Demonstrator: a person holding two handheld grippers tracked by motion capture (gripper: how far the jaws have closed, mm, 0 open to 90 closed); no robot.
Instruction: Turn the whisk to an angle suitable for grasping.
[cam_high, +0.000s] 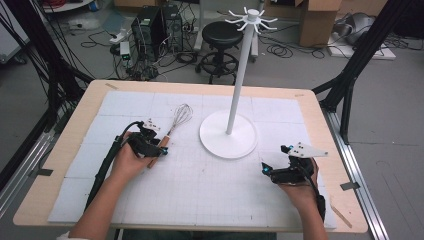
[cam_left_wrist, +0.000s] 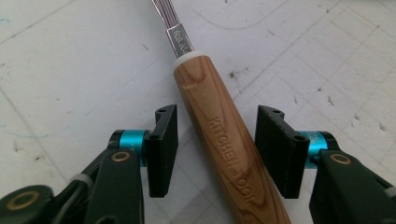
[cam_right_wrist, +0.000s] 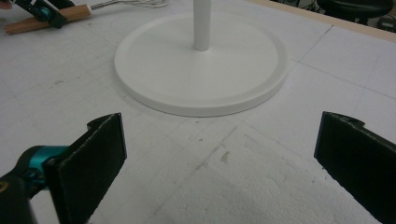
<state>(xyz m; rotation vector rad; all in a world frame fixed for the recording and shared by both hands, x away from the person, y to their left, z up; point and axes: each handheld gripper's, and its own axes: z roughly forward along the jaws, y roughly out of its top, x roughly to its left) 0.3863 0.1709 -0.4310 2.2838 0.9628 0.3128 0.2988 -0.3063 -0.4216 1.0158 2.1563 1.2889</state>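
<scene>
Nearest the lens, our left gripper (cam_left_wrist: 212, 149) straddles the wooden handle of the whisk (cam_left_wrist: 227, 140), its two black jaws standing either side of the handle with a sliver of gap on each side, not yet pressing. We see the whisk lying flat on the white gridded mat (cam_high: 200, 190), left of centre, wire head (cam_high: 183, 115) pointing away from us. Just right of it stands the white hook stand (cam_high: 229, 135), its round base resting on the mat and its pole rising between the whisk and our right gripper (cam_right_wrist: 219, 154). That gripper rests well apart at the mat's right side, jaws spread wide around nothing, facing the stand's base. Beyond the table we note a black stool (cam_high: 221, 35).
</scene>
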